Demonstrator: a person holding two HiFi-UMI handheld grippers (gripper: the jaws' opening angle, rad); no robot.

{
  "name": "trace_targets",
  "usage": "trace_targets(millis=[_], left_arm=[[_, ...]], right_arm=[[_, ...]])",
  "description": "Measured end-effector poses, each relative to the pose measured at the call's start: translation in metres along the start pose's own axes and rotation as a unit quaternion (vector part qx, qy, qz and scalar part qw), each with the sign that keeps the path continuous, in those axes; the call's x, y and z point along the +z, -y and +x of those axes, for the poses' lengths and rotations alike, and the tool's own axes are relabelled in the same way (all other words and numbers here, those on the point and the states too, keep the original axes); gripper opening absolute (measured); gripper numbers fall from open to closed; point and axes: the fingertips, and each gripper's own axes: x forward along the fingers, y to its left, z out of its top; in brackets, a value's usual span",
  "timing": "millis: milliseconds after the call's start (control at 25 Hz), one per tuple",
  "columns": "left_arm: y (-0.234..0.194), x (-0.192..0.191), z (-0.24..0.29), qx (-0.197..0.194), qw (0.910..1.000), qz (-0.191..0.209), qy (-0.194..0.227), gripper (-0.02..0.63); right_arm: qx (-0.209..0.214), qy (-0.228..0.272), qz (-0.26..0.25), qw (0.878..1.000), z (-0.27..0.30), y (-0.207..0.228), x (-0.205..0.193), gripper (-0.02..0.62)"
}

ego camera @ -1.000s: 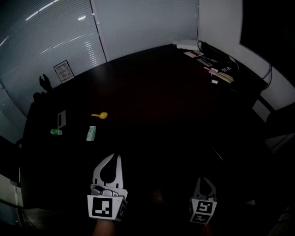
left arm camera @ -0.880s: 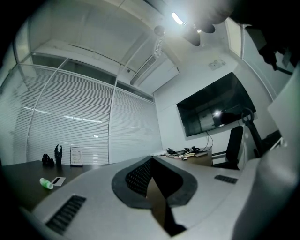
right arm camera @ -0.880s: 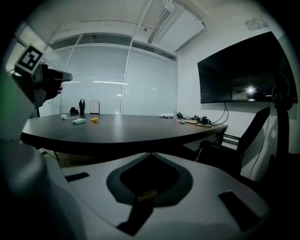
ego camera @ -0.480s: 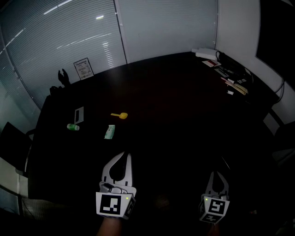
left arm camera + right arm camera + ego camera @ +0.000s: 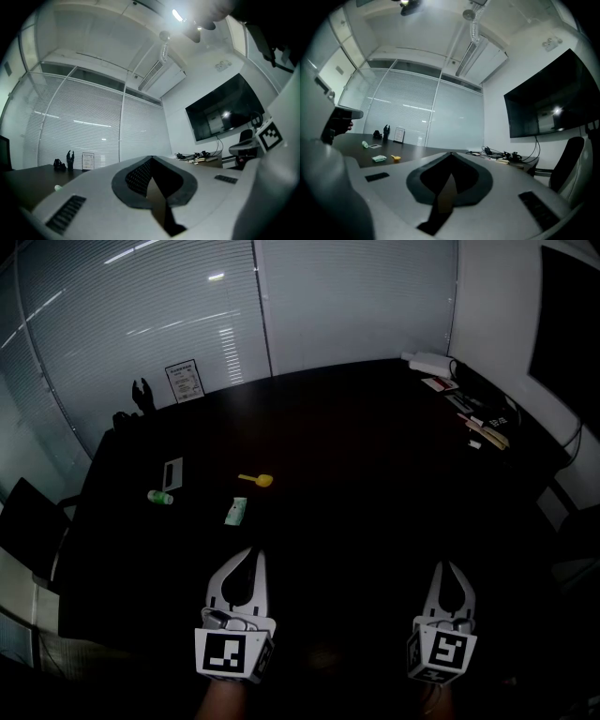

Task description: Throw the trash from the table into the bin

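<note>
Since both tools are closed on nothing, with each pair of jaws meeting at the tips, neither can take anything until I open one. The left tool (image 5: 249,557) hangs over the near edge of the dark counter (image 5: 375,474), and the right tool (image 5: 448,570) is level with it, well off to the right.

All the trash lies on the left part of the counter. The green-and-white wrapper (image 5: 235,512) is nearest, almost straight ahead of the left tool's tips and a shade to their left. Its long axis runs away from me, roughly in line with the way that tool points. The small yellow piece (image 5: 255,480) sits just beyond it, a little to the right. The small green container (image 5: 160,497) lies further left, with a grey card (image 5: 172,470) just behind it.

From the right tool, every one of these lies far across to the left, so I judge the left hand the nearer one for the wrapper. I would open it, go forward and down, and close across the wrapper's short side.

A framed notice (image 5: 185,381) stands at the far edge by the blinds, and cables and papers (image 5: 473,413) are heaped at the far right corner. I see no bin in any view, so I must find it before carrying anything off.
</note>
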Motion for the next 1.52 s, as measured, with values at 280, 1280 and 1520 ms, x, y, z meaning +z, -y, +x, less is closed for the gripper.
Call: trace_targets(millis=[280, 1280, 1520], left_arm=[[-0.030, 0.013, -0.003, 0.028, 0.9994, 0.007, 0.019, -0.003], [-0.231, 0.070, -0.107, 0.163, 0.9849, 0.035, 0.047, -0.003], [-0.275, 0.071, -0.135, 0.172, 0.9837, 0.031, 0.044, -0.003]], right_arm=[[0.029, 0.073, -0.010, 0.997, 0.016, -0.028, 0.077, 0.006], [0.247, 0.129, 0.013, 0.960, 0.014, -0.307, 0.166, 0.006], [0.256, 0.123, 0.014, 0.959, 0.004, -0.360, 0.168, 0.006]])
